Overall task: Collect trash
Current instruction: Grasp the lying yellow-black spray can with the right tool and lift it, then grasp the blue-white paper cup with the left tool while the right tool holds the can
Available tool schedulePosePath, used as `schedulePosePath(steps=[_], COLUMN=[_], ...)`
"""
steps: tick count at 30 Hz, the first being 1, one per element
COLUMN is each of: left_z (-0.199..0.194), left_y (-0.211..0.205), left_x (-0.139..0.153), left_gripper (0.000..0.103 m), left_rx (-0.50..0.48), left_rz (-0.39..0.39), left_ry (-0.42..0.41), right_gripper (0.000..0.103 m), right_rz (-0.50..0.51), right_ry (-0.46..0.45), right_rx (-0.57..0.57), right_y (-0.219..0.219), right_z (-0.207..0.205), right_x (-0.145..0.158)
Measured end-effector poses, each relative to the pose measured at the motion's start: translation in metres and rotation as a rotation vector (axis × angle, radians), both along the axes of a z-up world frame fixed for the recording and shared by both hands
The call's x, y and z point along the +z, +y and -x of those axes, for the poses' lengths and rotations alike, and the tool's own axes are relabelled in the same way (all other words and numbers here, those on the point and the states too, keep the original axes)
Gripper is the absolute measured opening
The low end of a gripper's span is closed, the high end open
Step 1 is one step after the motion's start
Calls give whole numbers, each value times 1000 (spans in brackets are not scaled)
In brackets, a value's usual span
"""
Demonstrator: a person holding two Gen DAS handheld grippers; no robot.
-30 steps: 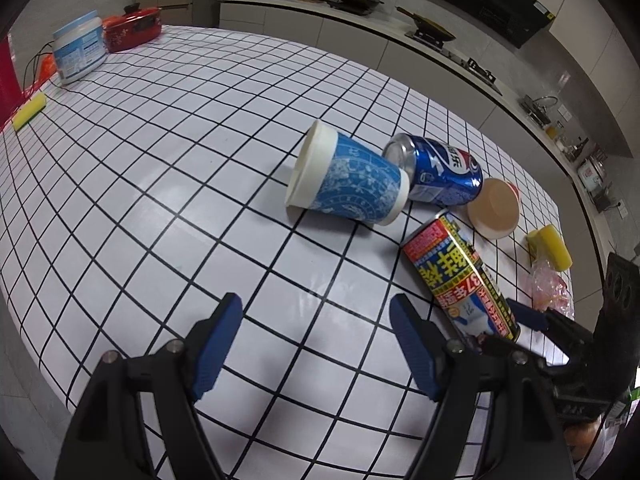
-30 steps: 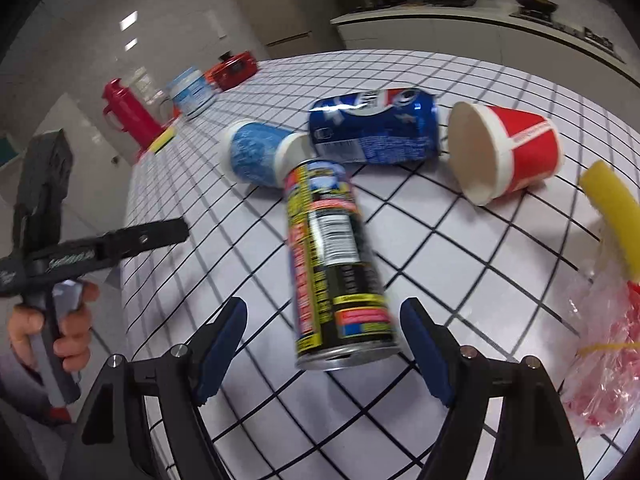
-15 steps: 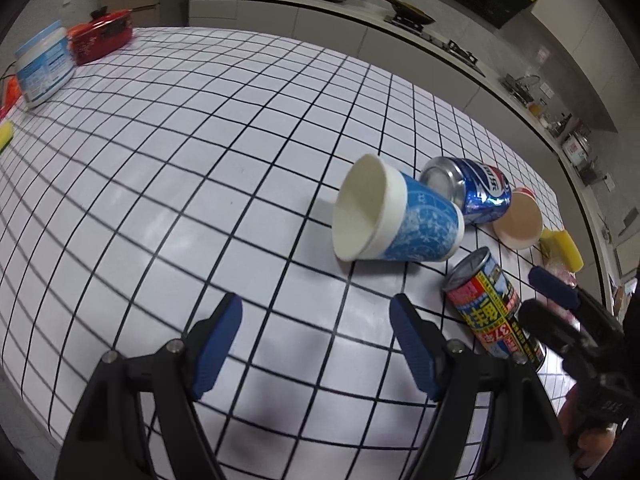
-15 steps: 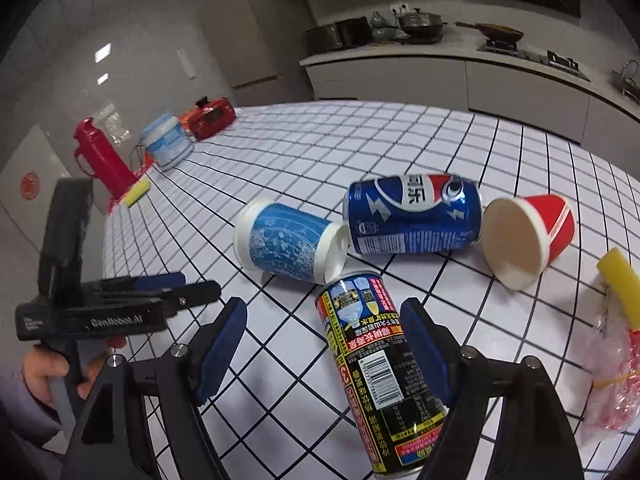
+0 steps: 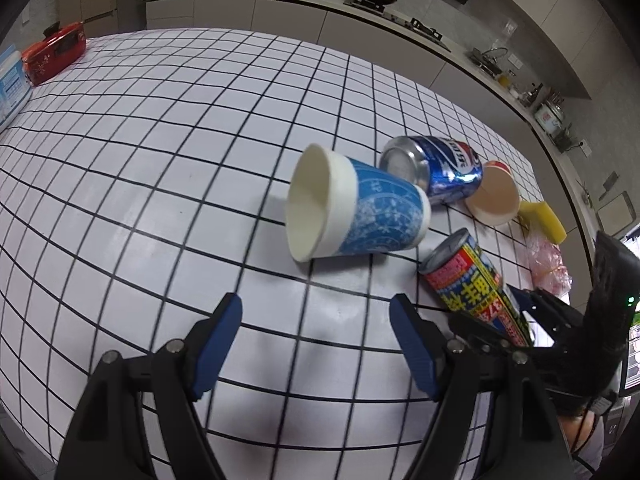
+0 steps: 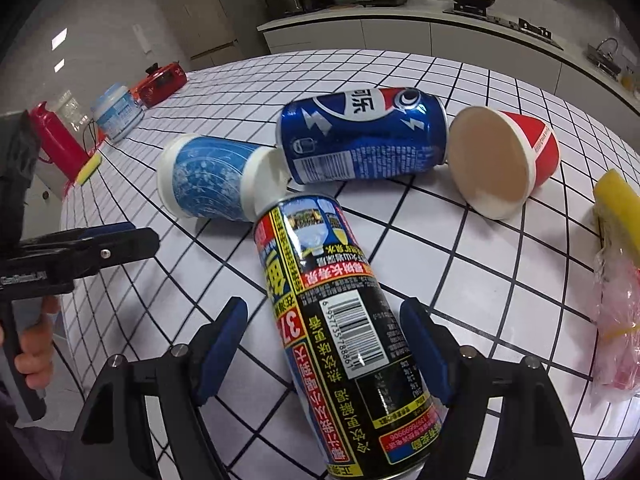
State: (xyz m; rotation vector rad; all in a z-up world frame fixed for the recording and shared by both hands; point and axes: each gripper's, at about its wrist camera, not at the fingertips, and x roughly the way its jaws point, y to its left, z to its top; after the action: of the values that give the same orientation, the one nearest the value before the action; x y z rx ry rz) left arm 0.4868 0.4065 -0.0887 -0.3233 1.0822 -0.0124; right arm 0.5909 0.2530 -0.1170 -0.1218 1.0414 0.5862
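- While the right gripper [image 6: 322, 354] is closing in, its jaws have just been coming together around the tall can [image 6: 340, 332], which is lying between them on the checked table [image 6: 460, 280].
- A gap is showing on each side of the can, so the blue pads [image 6: 222, 344] are not yet squeezing it; the jaws are open.
- That can is looking bigger and closer to the right gripper than a second ago, so the hand has been moving in on it.
- The left gripper [image 5: 316, 340] is hanging open with nothing between its jaws, just as wide as before.
- Ahead of the left gripper, the blue cup [image 5: 352, 212] is lying on its side, nearer than it was.
- Past the tall can, the blue soda can [image 6: 362, 136] and the red cup [image 6: 504, 156] are lying side by side.
- I think the tall can is about to be picked up first, with the blue cup next for the left gripper.
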Motion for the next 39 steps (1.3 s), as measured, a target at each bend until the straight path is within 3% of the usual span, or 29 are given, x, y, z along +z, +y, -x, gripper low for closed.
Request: schedulePosePath(steps=[1, 7, 15, 24, 35, 39], left_z=[0, -1, -13, -42, -70, -55], left_y=[-2, -14, 10, 40, 54, 49], left_x=[0, -3, -18, -25, -26, -13], left_gripper=[77, 77, 77, 77, 77, 77], left_rx=[1, 14, 129, 196, 221, 218], left_rz=[0, -24, -67, -114, -165, -149], left_ry=[-2, -1, 19, -4, -34, -54], right_gripper=[65, 56, 56, 56, 56, 55], right_rz=[9, -24, -68, -66, -71, -82], right_ry=[-2, 7, 27, 33, 44, 49], right_rx=[-1, -31, -63, -86, -106, -105], right_y=[0, -24, -42, -42, -34, -36], right_z=[0, 6, 5, 6, 4, 5], right_x=[-1, -1, -1, -2, -1, -2])
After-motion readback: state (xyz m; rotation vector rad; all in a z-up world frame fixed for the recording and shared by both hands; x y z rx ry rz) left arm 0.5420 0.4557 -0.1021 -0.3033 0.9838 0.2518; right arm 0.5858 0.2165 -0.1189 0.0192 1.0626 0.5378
